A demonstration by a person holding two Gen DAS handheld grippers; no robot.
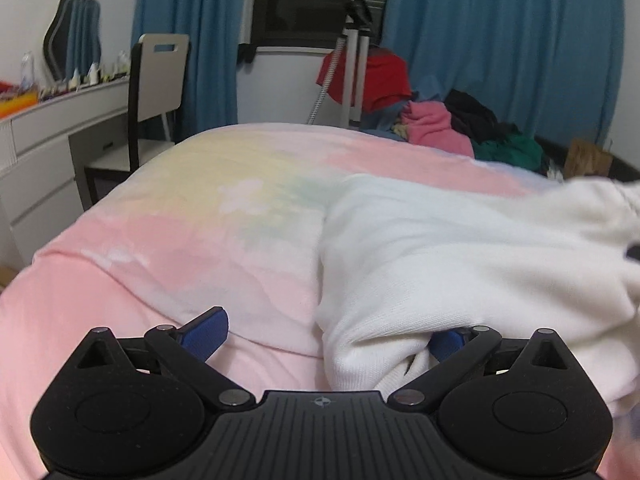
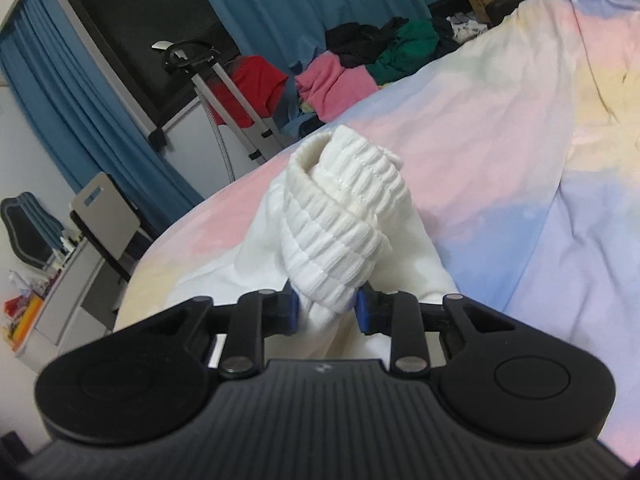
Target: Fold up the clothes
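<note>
- Nearest the left wrist lens, my left gripper [image 1: 326,340] has its jaws spread wide apart; the left blue pad [image 1: 204,334] is bare over the bedspread, and the right one is half buried under cloth.
- White sweater [image 1: 460,260] lies on the pastel bedspread [image 1: 180,240], to the right of the left gripper's centre line, its body reaching to the right edge of the left wrist view.
- Sweater fabric drapes over my right-hand pad only; nothing is pinched between the left jaws.
- Nearest the right wrist lens, my right gripper [image 2: 326,306] is clamped on the ribbed cuff [image 2: 340,216] of the same sweater; both blue pads press its sides.
- Cuff stands up from the jaws, rolled, with its open end pointing away from the lens.
- Far left in both views: a white dresser [image 1: 44,148] and a chair [image 1: 156,80].
- Centre back: blue curtains [image 1: 500,40] and a tripod stand [image 1: 356,60].
- Right of the stand: a pile of clothes [image 1: 460,124] at the bed's far edge, well apart from the sweater.
</note>
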